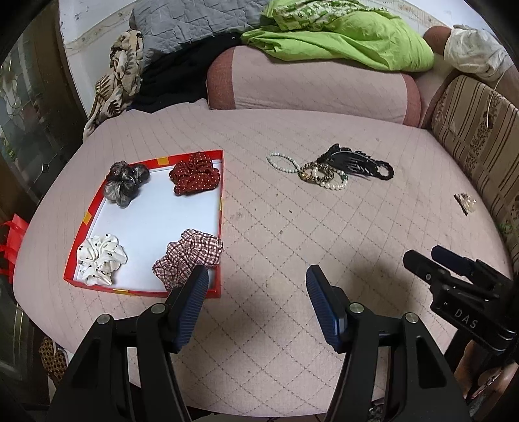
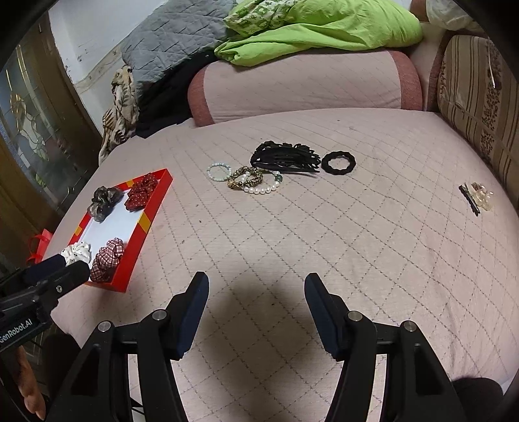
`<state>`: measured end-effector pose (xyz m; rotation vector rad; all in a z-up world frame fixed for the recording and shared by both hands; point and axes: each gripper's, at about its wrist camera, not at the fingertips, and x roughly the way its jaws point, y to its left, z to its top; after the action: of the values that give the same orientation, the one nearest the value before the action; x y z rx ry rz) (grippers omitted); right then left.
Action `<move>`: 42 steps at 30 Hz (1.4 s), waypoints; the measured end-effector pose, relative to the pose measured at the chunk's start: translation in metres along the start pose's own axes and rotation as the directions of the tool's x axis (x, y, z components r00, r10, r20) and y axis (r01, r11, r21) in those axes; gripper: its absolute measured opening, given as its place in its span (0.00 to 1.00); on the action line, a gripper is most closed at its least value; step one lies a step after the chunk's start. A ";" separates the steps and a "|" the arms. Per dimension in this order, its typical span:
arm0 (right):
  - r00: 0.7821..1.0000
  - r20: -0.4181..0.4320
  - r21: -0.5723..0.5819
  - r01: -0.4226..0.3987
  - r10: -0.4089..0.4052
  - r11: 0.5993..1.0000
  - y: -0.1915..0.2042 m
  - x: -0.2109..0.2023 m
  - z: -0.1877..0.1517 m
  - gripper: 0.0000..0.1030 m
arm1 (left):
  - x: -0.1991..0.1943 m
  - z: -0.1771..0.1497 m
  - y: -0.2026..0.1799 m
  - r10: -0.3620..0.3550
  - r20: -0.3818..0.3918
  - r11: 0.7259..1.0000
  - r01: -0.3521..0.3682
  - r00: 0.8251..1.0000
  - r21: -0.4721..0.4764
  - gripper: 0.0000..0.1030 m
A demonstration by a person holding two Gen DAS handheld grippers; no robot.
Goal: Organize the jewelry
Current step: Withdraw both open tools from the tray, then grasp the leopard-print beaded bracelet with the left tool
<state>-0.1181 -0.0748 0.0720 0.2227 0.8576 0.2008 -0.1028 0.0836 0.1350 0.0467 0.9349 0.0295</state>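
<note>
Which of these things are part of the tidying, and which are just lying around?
Part of the job:
red tray holding four scrunchies
bracelets
black hair clip
black hair tie
small clips

Just lying about:
green cloth
grey quilt
bolster
striped cushion

Pink quilted sofa seat, matching bolster at back. Striped brown armrest cushion on right. Grey quilted blanket and green cloth piled behind. White scuffed wall; wood-framed glass door at left.
</note>
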 end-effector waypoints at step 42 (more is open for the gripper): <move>0.999 -0.029 0.088 0.048 -0.046 0.995 -0.088 0.050 0.039 0.66 | 0.197 0.119 -0.038 -0.204 -0.164 0.969 0.176 0.965 -0.173 0.61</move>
<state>-0.0489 -0.1502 0.0367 0.2825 0.8980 0.1219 0.1098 0.0509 0.0455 -0.1951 1.1123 -0.0721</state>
